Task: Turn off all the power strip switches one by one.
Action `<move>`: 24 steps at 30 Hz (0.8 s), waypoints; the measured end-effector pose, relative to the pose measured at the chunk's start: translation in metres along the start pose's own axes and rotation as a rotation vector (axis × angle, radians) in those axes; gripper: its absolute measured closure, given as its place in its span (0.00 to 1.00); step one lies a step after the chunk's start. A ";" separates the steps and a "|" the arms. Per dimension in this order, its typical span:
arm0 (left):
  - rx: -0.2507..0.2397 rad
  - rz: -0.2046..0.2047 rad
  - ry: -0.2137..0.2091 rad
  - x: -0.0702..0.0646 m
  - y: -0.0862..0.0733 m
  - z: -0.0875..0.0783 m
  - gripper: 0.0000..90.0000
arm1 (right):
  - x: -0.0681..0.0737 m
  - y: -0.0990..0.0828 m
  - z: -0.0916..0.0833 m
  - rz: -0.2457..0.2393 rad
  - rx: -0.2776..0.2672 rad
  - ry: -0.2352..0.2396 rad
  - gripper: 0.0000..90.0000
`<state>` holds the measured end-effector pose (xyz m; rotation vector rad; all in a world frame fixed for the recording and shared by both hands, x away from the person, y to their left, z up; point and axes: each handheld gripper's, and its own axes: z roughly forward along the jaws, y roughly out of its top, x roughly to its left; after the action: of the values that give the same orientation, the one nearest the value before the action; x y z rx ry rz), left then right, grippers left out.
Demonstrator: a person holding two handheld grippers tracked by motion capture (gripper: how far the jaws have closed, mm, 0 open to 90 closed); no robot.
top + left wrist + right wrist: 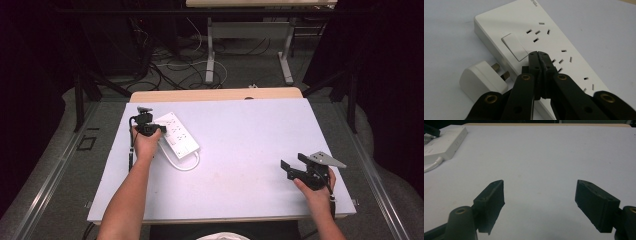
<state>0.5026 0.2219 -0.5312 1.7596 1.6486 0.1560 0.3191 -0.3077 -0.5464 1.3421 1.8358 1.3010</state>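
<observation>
The left gripper [539, 53] has its black jaws pressed together with nothing between them, tips over the smooth white power strip [544, 42] just beside its flat rectangular rocker switch [514, 46]. A rounded white plug [482, 79] with brass pins lies close against the strip's side. The strip rests at the far left of the matte pale desk [240, 145]. The right gripper [539, 205] hovers well apart over bare desk, jaws spread wide and empty.
</observation>
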 end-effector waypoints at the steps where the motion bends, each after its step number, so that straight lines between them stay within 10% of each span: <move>1: -0.006 -0.001 0.002 0.000 0.000 0.000 1.00 | 0.000 0.000 0.000 -0.006 0.001 -0.001 0.25; 24: -0.042 -0.017 -0.035 -0.008 0.021 -0.018 1.00 | 0.000 0.000 0.001 0.001 0.004 -0.002 0.25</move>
<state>0.5092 0.2227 -0.5033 1.7078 1.6237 0.1502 0.3194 -0.3074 -0.5469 1.3455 1.8380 1.2966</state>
